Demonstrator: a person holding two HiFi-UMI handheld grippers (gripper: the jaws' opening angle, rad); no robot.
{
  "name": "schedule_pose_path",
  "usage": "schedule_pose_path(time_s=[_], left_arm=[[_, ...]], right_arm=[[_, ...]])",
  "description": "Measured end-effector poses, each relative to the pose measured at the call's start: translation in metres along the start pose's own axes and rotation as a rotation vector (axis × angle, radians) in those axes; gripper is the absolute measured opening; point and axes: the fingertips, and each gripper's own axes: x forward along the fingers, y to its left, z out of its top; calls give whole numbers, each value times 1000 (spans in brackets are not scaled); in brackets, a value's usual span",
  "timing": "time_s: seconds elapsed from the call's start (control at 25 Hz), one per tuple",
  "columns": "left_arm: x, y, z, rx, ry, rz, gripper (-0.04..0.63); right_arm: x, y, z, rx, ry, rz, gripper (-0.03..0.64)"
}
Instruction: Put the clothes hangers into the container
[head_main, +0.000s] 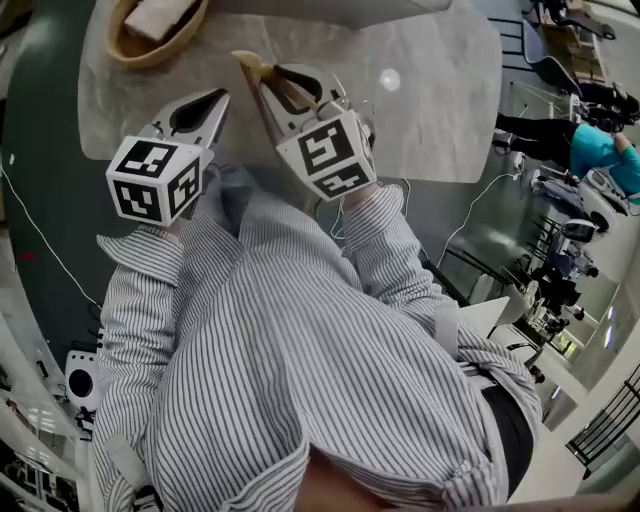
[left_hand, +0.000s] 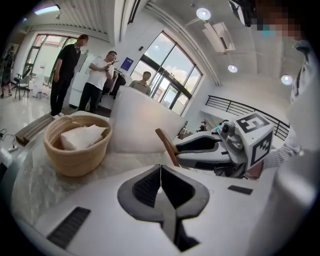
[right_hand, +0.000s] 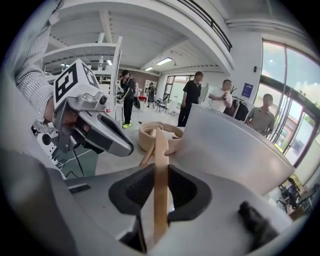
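Observation:
My right gripper (head_main: 264, 80) is shut on a wooden clothes hanger (head_main: 250, 68), whose pale tip sticks out past the jaws over the marble tabletop (head_main: 430, 90). In the right gripper view the hanger (right_hand: 160, 185) runs straight up between the pads towards a woven basket (right_hand: 149, 136). The basket (head_main: 150, 35) stands at the table's far left with a white folded cloth (left_hand: 82, 136) inside. My left gripper (head_main: 218, 98) hovers beside the right one, shut and empty, its pads meeting in a line (left_hand: 160, 169). It faces the basket (left_hand: 75, 147).
A large white curved container wall (right_hand: 230, 150) rises just behind the table, right of the basket. Several people stand in the background (left_hand: 97, 82). Cables trail on the floor at the right (head_main: 470, 215). My striped shirt fills the lower head view.

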Motion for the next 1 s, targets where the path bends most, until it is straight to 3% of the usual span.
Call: schedule_pose_path(time_s=[0.32, 1.0], left_arm=[[16, -29, 53, 168, -11, -77, 15], [31, -105, 125, 370, -69, -159, 15]], right_arm=[[-43, -45, 11, 99, -41, -118, 89], [-145, -100, 54, 225, -250, -217, 89]])
